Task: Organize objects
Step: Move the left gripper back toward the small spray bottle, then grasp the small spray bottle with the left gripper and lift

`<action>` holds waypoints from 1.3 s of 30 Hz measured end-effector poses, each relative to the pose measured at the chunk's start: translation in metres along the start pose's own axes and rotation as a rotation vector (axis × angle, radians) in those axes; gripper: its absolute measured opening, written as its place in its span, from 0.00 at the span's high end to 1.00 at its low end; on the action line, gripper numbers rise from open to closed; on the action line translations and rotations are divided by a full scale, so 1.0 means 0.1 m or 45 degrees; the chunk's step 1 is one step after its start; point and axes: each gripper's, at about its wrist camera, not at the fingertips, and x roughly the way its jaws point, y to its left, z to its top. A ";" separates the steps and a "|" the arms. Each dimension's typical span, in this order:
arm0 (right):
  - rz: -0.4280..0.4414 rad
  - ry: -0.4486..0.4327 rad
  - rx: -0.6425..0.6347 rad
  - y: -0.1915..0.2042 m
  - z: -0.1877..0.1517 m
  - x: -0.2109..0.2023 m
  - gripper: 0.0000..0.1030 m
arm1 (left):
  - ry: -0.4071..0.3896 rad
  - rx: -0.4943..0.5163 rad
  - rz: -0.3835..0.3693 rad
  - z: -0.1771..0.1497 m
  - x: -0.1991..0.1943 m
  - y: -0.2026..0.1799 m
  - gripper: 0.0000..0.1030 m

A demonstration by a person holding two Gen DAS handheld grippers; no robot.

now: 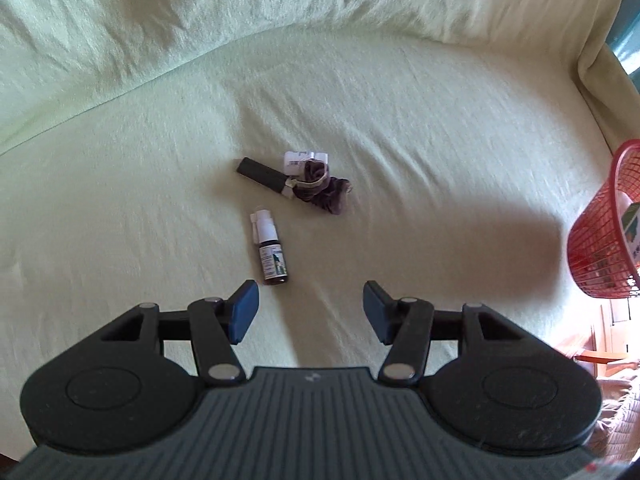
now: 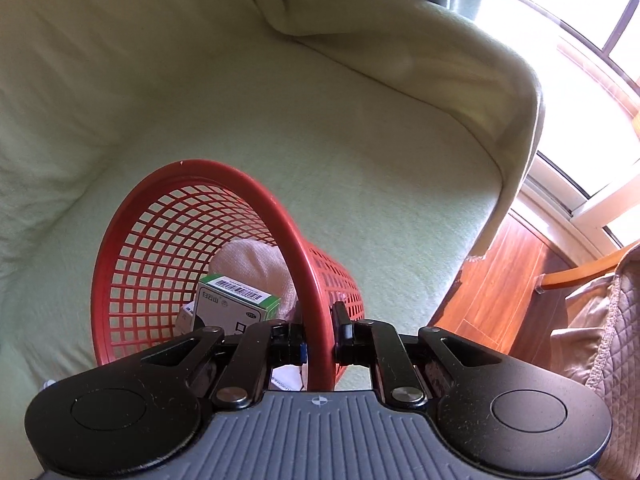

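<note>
basket (image 2: 304,264) red mesh | sofa cover (image 1: 400,92) pale green | bottle (image 1: 274,264) brown, wht cap | box (image 2: 236,304) green/wht

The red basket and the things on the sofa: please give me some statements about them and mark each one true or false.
1. The right gripper is clamped on the red basket rim. True.
2. The basket is empty. False: a green-and-white box and a white cloth lie inside.
3. The left gripper holds the small brown bottle. False: it is open, the bottle lies beyond it.
4. A black bar lies beside a dark cloth bundle. True.
</note>
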 end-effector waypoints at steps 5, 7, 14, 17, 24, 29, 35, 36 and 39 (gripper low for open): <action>-0.046 -0.031 0.060 -0.26 0.08 -0.01 0.92 | 0.019 -0.003 0.015 -0.01 0.30 0.19 0.49; -0.073 -0.031 0.052 -0.30 0.08 0.02 0.92 | 0.019 0.001 0.012 -0.02 0.47 0.24 0.49; -0.072 -0.032 0.055 -0.42 0.06 0.03 0.92 | 0.077 -0.003 0.023 0.00 1.06 0.31 0.59; -0.067 -0.027 0.059 -0.42 0.02 -0.01 0.92 | 0.092 0.005 0.051 0.02 1.19 0.30 0.61; -0.069 -0.025 0.056 -0.38 0.01 -0.02 0.92 | 0.120 -0.012 0.081 0.09 1.43 0.31 0.72; -0.069 -0.028 0.046 -0.38 0.03 0.01 0.92 | 0.153 -0.020 0.105 0.14 1.59 0.29 0.77; -0.074 -0.021 0.019 -0.39 0.02 0.04 0.92 | 0.155 -0.019 0.151 0.16 1.66 0.22 0.79; -0.076 -0.020 0.010 -0.38 0.02 0.04 0.92 | 0.155 -0.022 0.150 0.16 1.66 0.23 0.79; -0.081 -0.015 -0.001 -0.37 0.02 0.04 0.92 | 0.157 -0.015 0.153 0.17 1.65 0.22 0.80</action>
